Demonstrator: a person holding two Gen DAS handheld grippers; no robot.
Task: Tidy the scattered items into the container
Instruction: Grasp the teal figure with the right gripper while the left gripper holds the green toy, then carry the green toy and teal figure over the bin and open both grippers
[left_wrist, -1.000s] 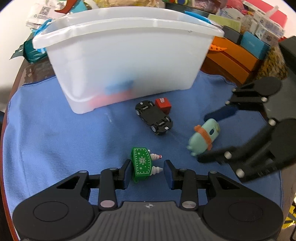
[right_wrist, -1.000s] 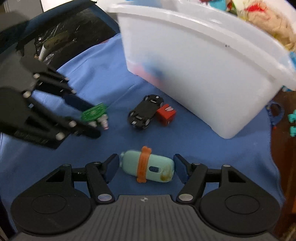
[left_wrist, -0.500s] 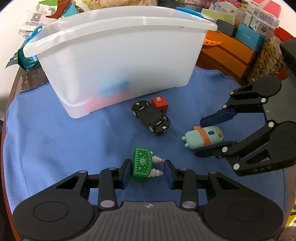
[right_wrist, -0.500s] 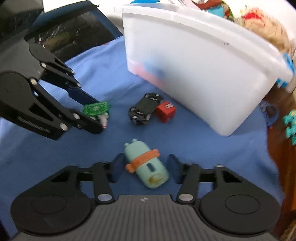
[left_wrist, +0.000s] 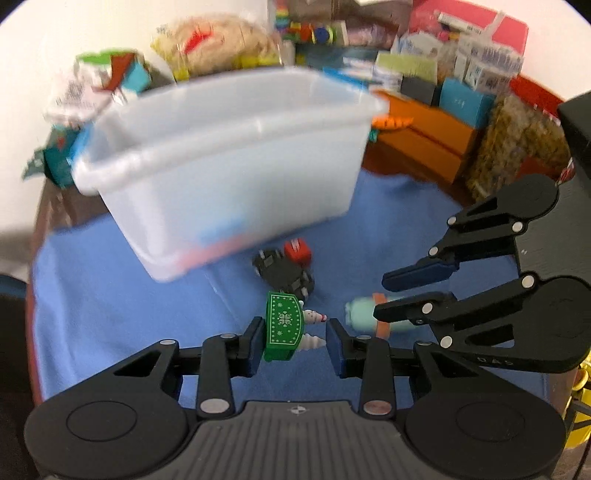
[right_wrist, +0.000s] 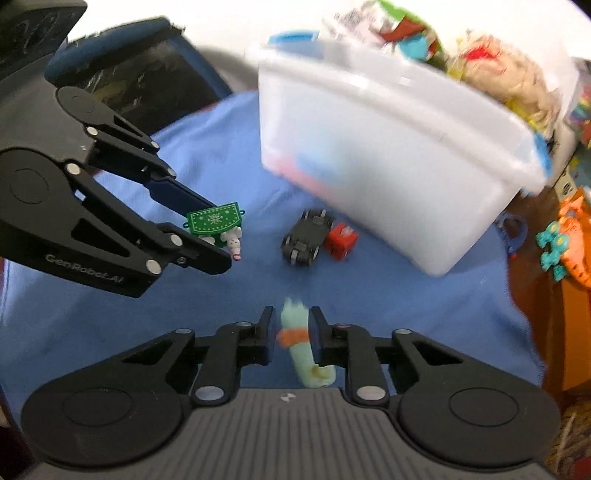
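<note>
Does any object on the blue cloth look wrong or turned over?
Yes. The black toy car lies upside down beside the red cube, with its wheels and chassis facing up. Nothing looks spilled or broken, though the pictures are blurred.

"GenRobot.AI" on the left tool (right_wrist: 218, 240); "DAS" on the right tool (left_wrist: 399, 295).

White wall (left_wrist: 110, 29) behind; blue cloth (left_wrist: 92, 295) over table; orange boxes (left_wrist: 424, 140), clutter at back.

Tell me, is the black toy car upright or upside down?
Upside down: the black toy car shows its chassis and wheels upward, lying on the blue cloth.
</note>
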